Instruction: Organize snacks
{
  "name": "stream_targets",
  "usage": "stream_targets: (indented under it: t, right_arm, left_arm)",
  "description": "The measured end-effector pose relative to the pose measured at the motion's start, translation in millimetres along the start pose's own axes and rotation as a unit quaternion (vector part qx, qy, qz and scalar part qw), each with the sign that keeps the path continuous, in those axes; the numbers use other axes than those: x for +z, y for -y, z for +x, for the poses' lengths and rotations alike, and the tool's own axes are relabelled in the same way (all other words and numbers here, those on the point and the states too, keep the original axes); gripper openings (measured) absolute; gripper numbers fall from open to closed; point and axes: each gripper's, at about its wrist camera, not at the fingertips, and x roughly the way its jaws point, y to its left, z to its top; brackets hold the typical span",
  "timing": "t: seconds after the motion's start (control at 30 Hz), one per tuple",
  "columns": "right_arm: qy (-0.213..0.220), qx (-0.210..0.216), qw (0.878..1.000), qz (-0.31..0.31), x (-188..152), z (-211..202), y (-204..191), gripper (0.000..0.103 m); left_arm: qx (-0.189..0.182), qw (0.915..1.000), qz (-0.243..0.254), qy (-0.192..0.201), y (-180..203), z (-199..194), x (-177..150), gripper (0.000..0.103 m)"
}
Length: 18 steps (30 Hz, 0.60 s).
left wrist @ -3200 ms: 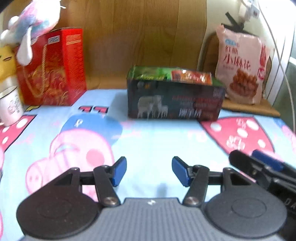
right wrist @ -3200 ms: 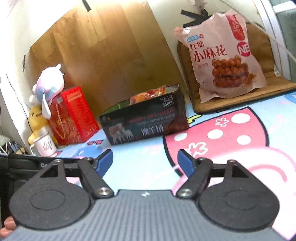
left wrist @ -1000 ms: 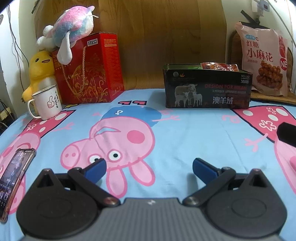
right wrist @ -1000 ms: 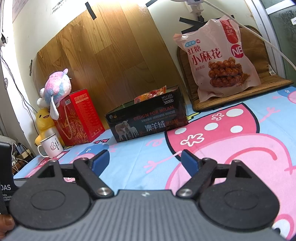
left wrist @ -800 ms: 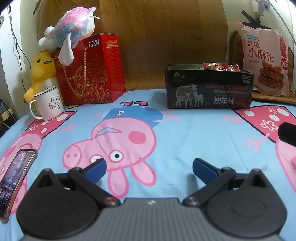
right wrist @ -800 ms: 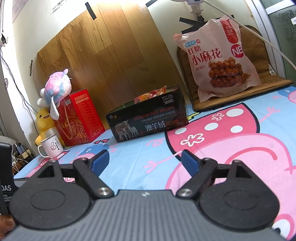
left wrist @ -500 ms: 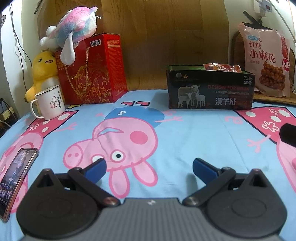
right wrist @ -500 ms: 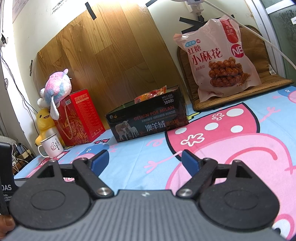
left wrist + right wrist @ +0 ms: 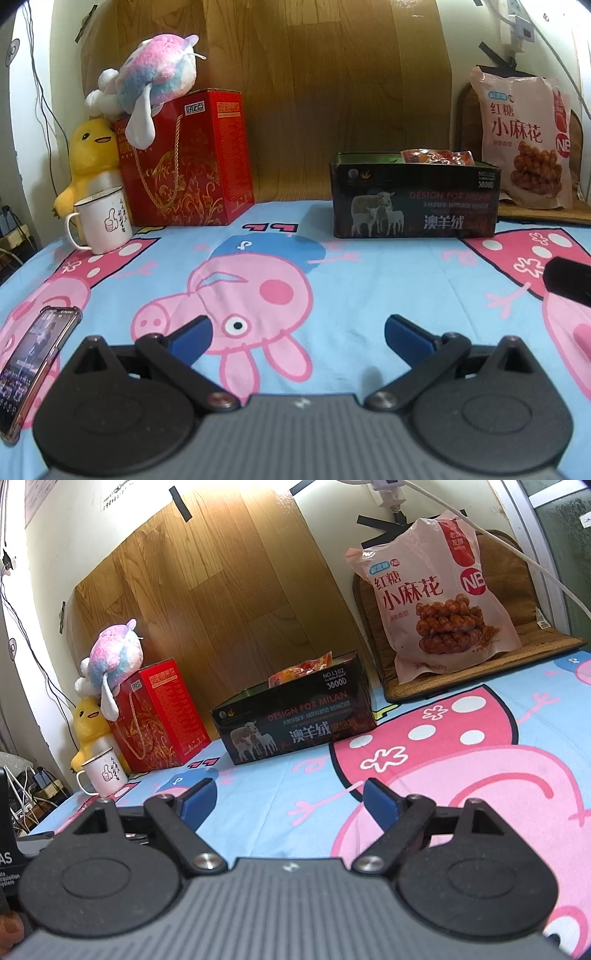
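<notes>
On the cartoon bedsheet (image 9: 369, 280) we see the dark box (image 9: 415, 201) already holding small snack packets (image 9: 436, 157), the pink bag (image 9: 439, 602) apart behind; our left gripper (image 9: 297, 332) and right gripper (image 9: 290, 797) spread, empty

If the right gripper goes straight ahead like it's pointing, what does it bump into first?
Probably the cartoon pig bedsheet: the open right gripper tilts slightly downward. If it skimmed over that, the black sheep box comes next, though depth is hard to judge.
</notes>
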Motion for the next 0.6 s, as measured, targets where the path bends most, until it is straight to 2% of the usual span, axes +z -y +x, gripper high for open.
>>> stream_targets:
  t: [0.6]
  right_arm:
    - [0.000, 0.001, 1.000, 0.001, 0.1, -0.1, 0.7, 0.089]
  left_arm:
    - [-0.012, 0.9999, -0.008, 0.000, -2.9, -0.7, -0.2, 0.103]
